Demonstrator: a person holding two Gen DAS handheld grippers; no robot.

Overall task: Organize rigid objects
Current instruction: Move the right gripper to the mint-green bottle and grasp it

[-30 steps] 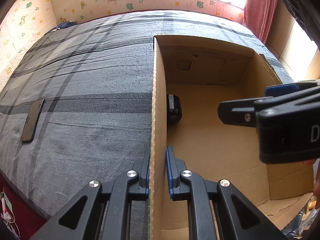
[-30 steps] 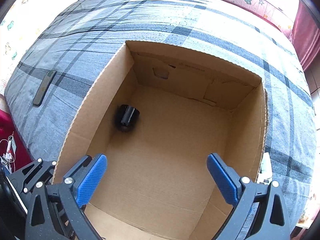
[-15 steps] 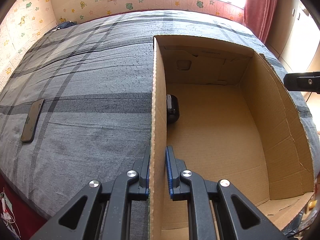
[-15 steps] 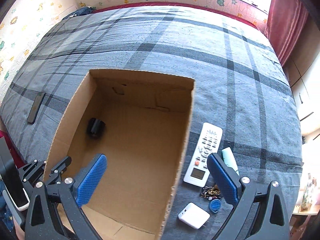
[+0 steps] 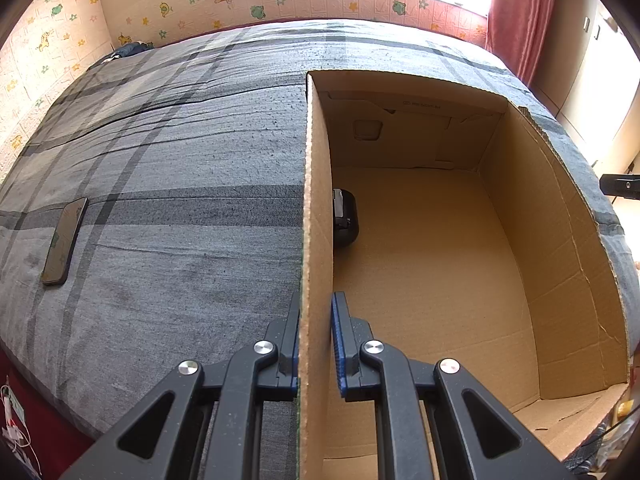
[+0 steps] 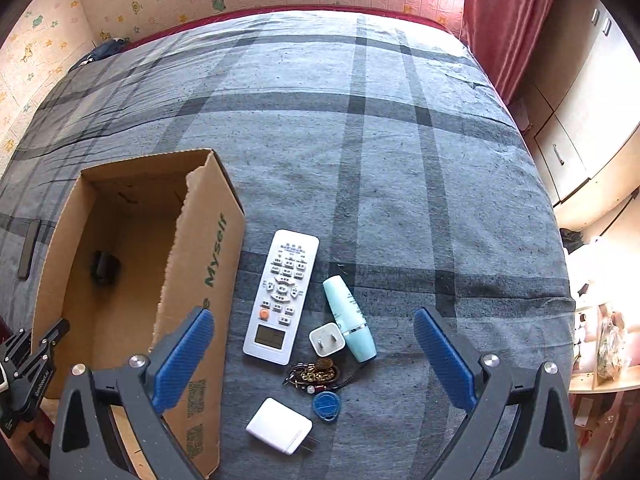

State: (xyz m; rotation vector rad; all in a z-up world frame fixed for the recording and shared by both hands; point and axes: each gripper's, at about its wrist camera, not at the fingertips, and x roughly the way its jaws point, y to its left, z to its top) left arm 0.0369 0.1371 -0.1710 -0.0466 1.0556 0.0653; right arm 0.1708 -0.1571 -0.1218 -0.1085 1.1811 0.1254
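Observation:
An open cardboard box (image 5: 560, 248) (image 6: 208, 264) sits on a grey plaid bed. My left gripper (image 5: 316, 340) is shut on the box's left wall. A small black cylinder (image 5: 345, 216) (image 6: 105, 267) lies inside by that wall. My right gripper (image 6: 314, 354) is open and empty above a group of things to the right of the box: a white remote (image 6: 282, 296), a pale blue tube (image 6: 350, 318), a small white plug adapter (image 6: 327, 339), a larger white charger (image 6: 279, 426), keys (image 6: 314, 374) with a blue tag (image 6: 326, 406).
A dark phone (image 5: 64, 240) lies on the bed left of the box. The bed's near edge (image 5: 44, 412) drops to a red side at lower left. A red curtain (image 6: 504, 20) and cupboards (image 6: 580, 120) stand to the right.
My right gripper has swung from over the box to the right, out over the objects beside it. My left gripper and the box have not moved.

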